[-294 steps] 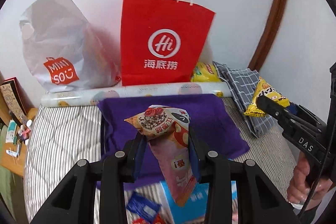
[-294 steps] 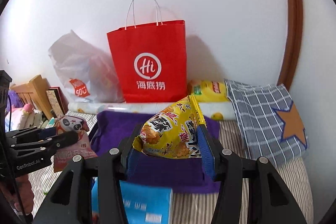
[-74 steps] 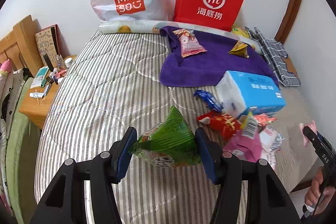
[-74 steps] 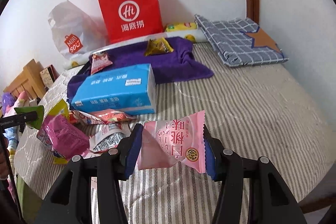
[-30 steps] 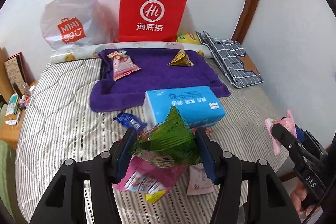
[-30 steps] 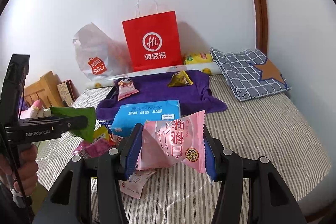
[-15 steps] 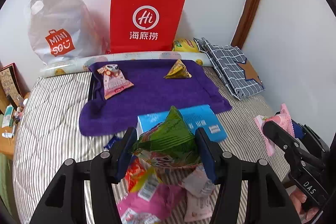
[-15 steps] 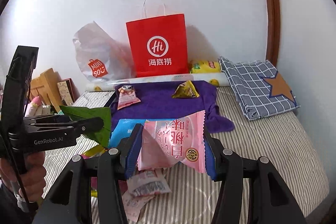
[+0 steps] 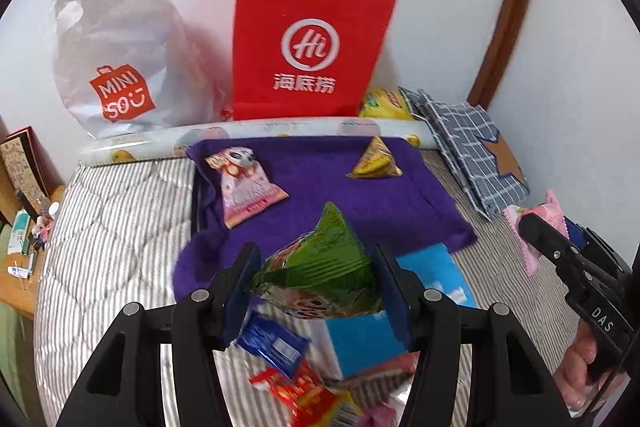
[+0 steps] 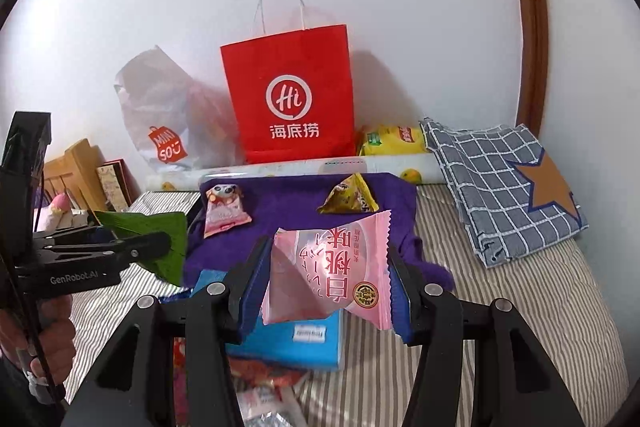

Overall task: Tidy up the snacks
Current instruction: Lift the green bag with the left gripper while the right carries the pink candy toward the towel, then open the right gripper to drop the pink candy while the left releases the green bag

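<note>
Left wrist view: the left claw (image 9: pixel 316 291), partly spread, pinches a green crinkled foil snack packet (image 9: pixel 320 277) above the purple towel (image 9: pixel 320 183) on the striped bed (image 9: pixel 120 211). The right claw (image 10: pixel 326 287) likewise pinches a pink plastic-wrapped pastry (image 10: pixel 332 273).

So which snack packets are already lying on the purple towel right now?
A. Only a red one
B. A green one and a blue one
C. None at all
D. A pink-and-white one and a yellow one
D: a pink-and-white packet and a yellow packet lie on the purple towel, while the green packet sits in the left tool.
</note>
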Demonstrator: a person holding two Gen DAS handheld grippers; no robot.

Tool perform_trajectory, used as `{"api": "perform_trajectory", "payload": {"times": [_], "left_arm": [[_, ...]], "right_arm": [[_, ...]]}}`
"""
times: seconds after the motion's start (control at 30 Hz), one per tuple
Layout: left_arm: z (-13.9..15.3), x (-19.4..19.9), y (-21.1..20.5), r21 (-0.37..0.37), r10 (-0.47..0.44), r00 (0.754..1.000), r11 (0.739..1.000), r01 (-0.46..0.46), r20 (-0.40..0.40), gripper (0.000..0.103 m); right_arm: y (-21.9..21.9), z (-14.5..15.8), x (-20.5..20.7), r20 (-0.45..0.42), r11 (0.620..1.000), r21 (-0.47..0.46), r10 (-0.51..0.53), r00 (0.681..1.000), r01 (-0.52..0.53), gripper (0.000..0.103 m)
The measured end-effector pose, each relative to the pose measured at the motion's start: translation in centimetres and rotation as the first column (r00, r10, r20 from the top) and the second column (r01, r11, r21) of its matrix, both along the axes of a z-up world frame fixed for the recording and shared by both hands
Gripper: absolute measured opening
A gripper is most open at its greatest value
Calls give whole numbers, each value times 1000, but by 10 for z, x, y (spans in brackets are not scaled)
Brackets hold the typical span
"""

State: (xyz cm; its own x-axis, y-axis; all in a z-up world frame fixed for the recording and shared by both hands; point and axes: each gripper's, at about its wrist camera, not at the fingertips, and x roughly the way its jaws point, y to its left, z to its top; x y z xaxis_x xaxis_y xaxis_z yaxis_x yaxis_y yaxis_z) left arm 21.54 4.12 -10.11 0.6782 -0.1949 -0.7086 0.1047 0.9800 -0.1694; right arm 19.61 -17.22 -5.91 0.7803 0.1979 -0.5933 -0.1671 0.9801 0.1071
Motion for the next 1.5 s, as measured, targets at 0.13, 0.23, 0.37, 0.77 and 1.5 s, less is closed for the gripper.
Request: {"api": "perform_trajectory", "payload": {"times": [0.13, 0.23, 0.37, 0.77, 1.5], "left_arm": [[-3, 18, 12, 6, 27, 1000, 1000, -27, -6, 55], [-5, 33, 19, 2, 45, 999, 999, -45, -15, 55], [-11, 53, 26, -18, 63, 998, 998, -63, -24, 55], [-75, 87, 51, -56, 95, 989, 993, -102, -114, 55], [-99, 94, 45, -75, 81, 984, 993, -94, -156, 56]], "right_arm": [[2, -3, 25, -4, 1000, -17, -4, 1000, 4, 52], [2, -5, 43, -5, 1000, -2, 5, 1000, -5, 52], [6, -7, 70, -13, 1000, -13, 11, 1000, -12, 52], [9, -63, 126, -124, 999, -15, 34, 992, -37, 52], [9, -107, 142, -240, 998, -40, 43, 970, -54, 53]]}}
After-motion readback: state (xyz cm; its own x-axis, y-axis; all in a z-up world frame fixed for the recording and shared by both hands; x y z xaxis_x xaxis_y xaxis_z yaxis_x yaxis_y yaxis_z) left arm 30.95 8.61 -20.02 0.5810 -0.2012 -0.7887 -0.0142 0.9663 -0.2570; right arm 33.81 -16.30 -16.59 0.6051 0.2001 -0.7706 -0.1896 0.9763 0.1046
